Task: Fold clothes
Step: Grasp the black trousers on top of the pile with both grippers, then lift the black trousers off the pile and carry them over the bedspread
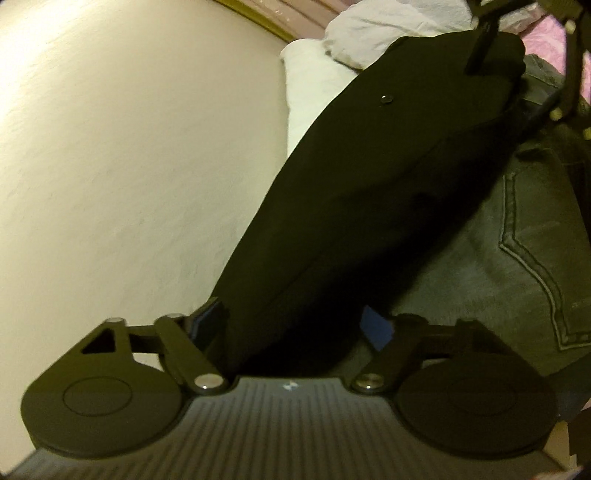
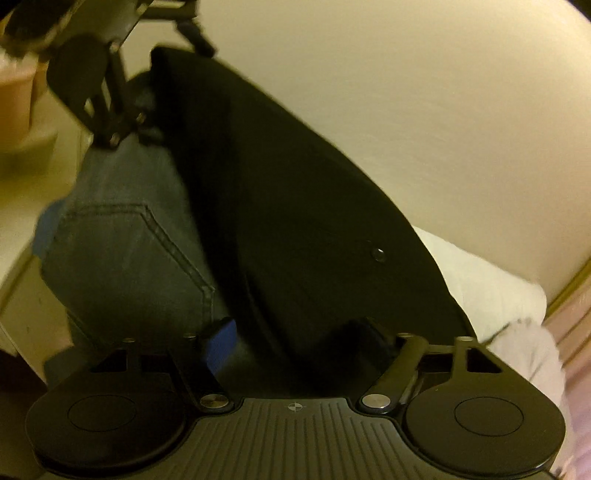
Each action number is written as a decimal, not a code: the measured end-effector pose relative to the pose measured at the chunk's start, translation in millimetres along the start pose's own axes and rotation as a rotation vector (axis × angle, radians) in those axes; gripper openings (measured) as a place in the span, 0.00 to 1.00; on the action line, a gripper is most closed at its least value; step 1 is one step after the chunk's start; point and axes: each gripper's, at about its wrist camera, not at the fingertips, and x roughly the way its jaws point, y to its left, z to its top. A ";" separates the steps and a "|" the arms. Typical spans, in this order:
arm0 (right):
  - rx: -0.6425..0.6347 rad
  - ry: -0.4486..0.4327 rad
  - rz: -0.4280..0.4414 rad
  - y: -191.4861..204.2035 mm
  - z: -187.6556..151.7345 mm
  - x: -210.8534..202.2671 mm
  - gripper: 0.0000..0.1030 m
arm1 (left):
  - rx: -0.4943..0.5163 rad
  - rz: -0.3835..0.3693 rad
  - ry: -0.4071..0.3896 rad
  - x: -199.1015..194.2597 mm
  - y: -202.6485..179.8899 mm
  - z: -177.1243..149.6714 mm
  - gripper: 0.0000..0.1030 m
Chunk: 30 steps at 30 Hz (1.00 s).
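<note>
A black garment (image 1: 369, 184) with a small dark button hangs stretched between my two grippers, above grey jeans (image 1: 498, 258). My left gripper (image 1: 295, 325) is shut on one end of it. My right gripper (image 2: 299, 332) is shut on the other end (image 2: 295, 221). The right gripper shows at the top right of the left wrist view (image 1: 480, 48), and the left gripper at the top left of the right wrist view (image 2: 122, 118). The jeans (image 2: 122, 240) lie flat with a back pocket showing.
A cream surface (image 1: 129, 147) spreads beside the garments. A white cloth (image 1: 317, 92) and a crumpled white garment (image 1: 388, 33) lie past the black one; the white cloth also shows in the right wrist view (image 2: 491, 291). Pink fabric (image 1: 554, 33) is at the edge.
</note>
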 end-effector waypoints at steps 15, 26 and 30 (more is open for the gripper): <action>0.173 -0.111 -0.274 -116.9 16.7 -81.5 0.04 | -0.125 -0.016 -0.212 -44.4 56.9 75.0 0.11; 0.279 -0.024 -0.566 -181.7 -124.4 -276.3 0.04 | -0.054 -0.165 -0.510 -143.2 -36.1 233.1 0.04; 0.293 0.058 -0.647 -179.8 -213.7 -365.5 0.04 | -0.028 -0.264 -0.587 -189.5 -116.6 308.9 0.04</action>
